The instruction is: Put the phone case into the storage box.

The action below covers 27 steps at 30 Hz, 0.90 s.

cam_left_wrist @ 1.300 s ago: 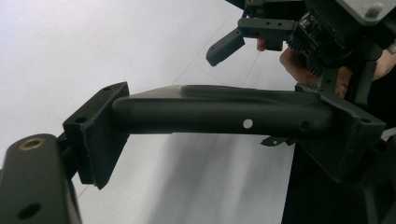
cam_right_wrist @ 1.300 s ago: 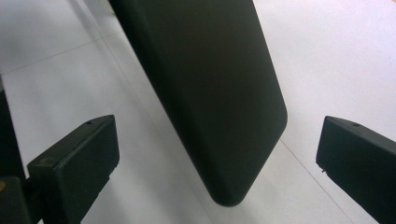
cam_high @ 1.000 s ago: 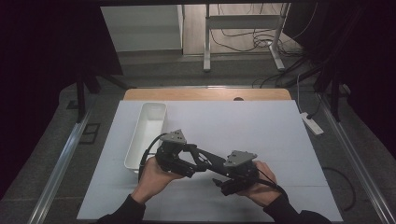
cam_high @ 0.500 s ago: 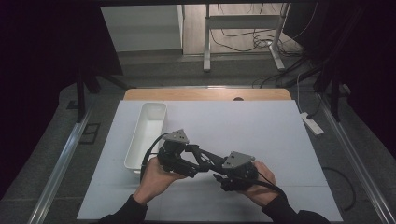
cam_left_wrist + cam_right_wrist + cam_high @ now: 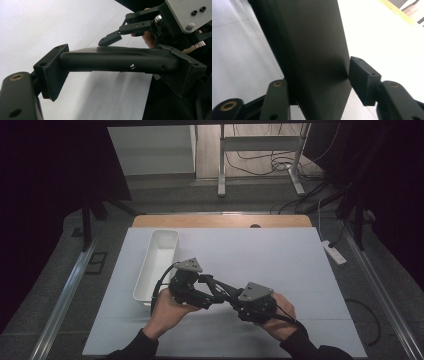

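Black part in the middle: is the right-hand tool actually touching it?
Touching. The right gripper view shows the black part between the right tool's jaws, which have just been closing; one pad presses against its edge.

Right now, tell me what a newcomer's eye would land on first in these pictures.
First, the two hands meeting low at the middle of the white table, each with a hand-held gripper: the left hand-held gripper and right hand-held gripper share one black part. The right one's jaws have just been closing, with the part between them. Next, the white tray at the table's left.
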Motion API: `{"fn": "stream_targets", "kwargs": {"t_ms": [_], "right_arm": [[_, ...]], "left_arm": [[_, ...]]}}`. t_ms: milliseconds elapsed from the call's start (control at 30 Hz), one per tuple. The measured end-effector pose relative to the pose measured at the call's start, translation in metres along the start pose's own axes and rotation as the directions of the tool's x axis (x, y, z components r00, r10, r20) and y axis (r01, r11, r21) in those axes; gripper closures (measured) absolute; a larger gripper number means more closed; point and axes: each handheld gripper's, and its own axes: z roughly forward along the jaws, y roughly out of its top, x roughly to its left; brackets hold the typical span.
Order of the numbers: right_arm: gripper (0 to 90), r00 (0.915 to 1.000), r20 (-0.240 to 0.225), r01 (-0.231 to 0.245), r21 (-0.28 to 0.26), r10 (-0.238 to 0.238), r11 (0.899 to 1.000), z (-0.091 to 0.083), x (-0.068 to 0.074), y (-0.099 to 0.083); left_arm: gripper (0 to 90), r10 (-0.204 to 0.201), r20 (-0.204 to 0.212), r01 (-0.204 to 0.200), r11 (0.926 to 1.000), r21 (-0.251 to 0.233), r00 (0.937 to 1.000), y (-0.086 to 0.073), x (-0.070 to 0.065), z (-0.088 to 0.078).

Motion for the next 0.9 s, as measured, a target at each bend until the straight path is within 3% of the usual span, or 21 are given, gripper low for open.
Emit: {"fn": "stream_targets", "kwargs": {"t_ms": [300, 567, 667, 767, 900], "right_arm": [[62.6, 0.9992, 0.029, 0.028, -0.015, -0.028, 0.999, 0.000, 0.003, 0.001], [73.0, 0.9974, 0.045, 0.057, -0.028, -0.056, 0.998, -0.002, 0.004, 0.002], [82.8, 0.9950, 0.060, 0.082, -0.030, -0.080, 0.996, -0.004, 0.006, 0.002], [85.4, 0.9918, 0.077, 0.105, -0.029, -0.103, 0.994, -0.005, 0.009, 0.004], [86.1, 0.9931, 0.065, 0.100, -0.031, -0.098, 0.995, -0.007, 0.007, 0.005]], "left_arm": [[14.6, -0.036, -0.011, 0.036, 0.9993, -0.010, 0.9993, 0.004, 0.001, 0.000], [13.5, -0.031, -0.021, 0.031, 0.9988, -0.038, 0.9993, 0.009, 0.001, 0.001], [12.7, -0.065, -0.014, 0.064, 0.9961, -0.061, 0.9978, 0.010, 0.003, 0.001], [12.0, -0.102, 0.014, 0.103, 0.9909, -0.086, 0.9946, 0.011, 0.007, 0.002], [6.1, -0.106, -0.001, 0.105, 0.9906, -0.087, 0.9944, 0.010, 0.010, 0.004]]}}
